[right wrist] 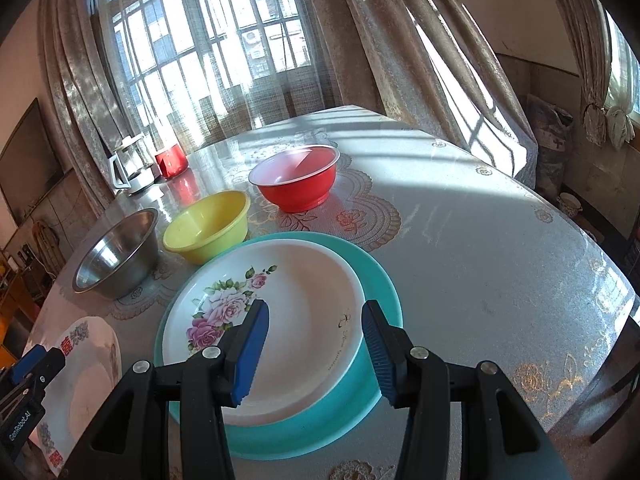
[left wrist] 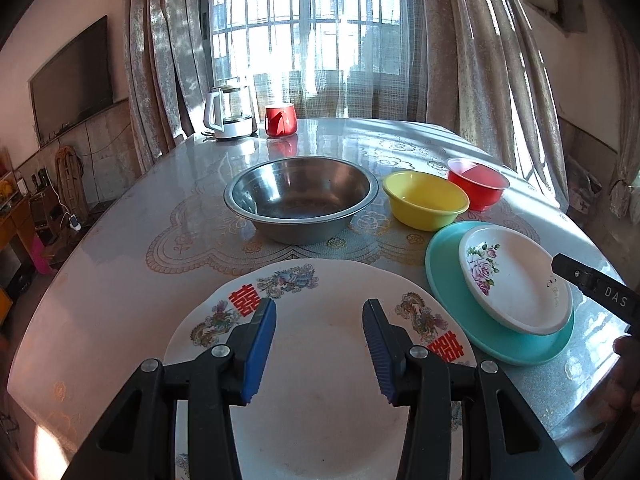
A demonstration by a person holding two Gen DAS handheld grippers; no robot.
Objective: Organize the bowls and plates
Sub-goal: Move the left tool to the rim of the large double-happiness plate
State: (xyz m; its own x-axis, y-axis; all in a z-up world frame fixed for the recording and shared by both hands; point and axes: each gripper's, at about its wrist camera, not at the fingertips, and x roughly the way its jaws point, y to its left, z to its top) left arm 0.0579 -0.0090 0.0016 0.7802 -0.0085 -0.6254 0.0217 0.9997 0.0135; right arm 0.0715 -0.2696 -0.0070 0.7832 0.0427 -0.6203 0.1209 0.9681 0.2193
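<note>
My left gripper (left wrist: 319,350) is open and empty, hovering over a large white plate with red characters and dragon patterns (left wrist: 320,380). My right gripper (right wrist: 316,350) is open and empty, over a white rose-patterned plate (right wrist: 280,312) that lies on a teal plate (right wrist: 372,280). Behind them stand a steel bowl (left wrist: 300,200), a yellow bowl (left wrist: 425,200) and a red bowl (left wrist: 478,184). The rose plate (left wrist: 516,280) on the teal plate (left wrist: 448,280) also shows in the left wrist view, with the right gripper's body at the right edge.
A glass kettle (left wrist: 230,114) and a red mug (left wrist: 280,120) stand at the table's far left edge. The round table (right wrist: 500,240) has a glossy lace-patterned cover. Curtains and a barred window lie beyond. A chair (right wrist: 624,380) stands at the right.
</note>
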